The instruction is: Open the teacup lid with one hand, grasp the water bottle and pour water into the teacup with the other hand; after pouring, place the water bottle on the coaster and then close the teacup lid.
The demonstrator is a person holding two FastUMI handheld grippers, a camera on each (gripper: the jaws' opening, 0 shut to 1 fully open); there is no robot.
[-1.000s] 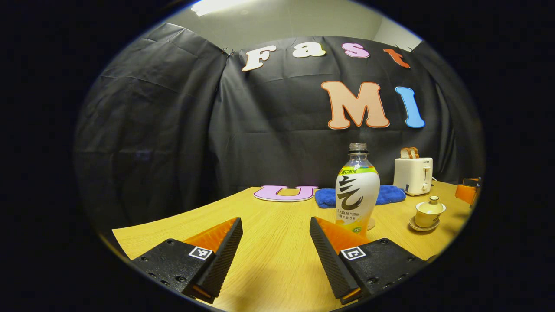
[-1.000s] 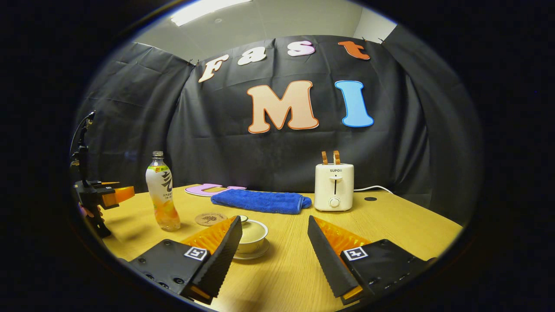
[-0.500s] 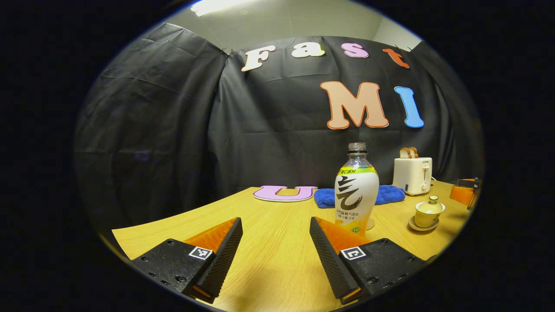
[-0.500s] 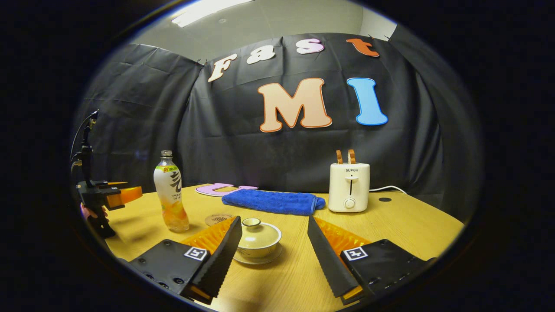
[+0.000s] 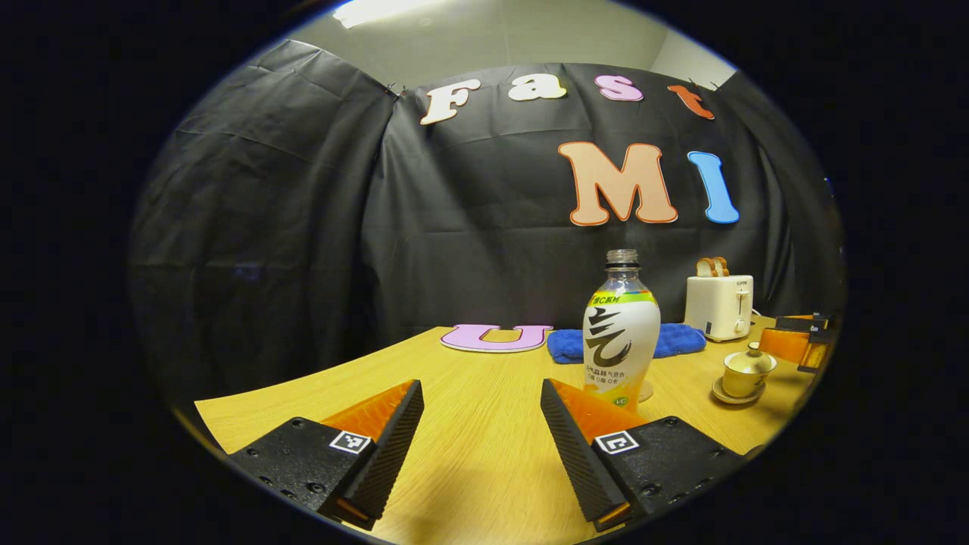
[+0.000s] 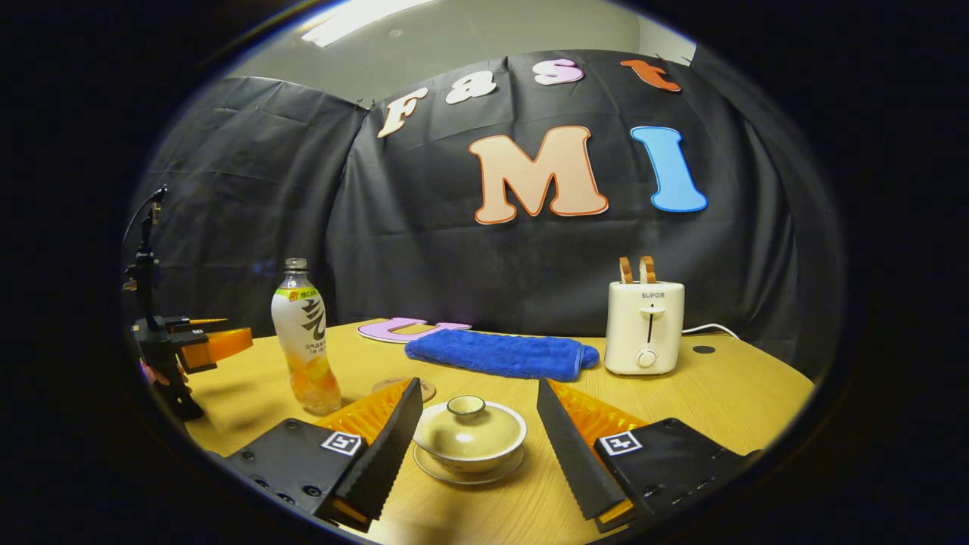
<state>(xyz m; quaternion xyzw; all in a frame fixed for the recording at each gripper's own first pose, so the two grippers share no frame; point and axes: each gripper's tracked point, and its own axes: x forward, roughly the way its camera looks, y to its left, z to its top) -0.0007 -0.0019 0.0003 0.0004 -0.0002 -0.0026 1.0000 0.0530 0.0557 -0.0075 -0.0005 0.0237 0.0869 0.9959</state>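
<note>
A: Grippers?
B: Right gripper (image 6: 478,424) level, spread wide around the lidded teacup (image 6: 469,433), not touching; left gripper (image 5: 481,428) low, fingers apart, empty; bottle (image 5: 621,334) upright just beyond it.

I see cream teacup (image 6: 469,433), blue towel (image 6: 500,353), white toaster (image 6: 643,328), white-orange bottle (image 6: 304,337) with black swirl, yellow wood-grain table (image 6: 719,393).
</note>
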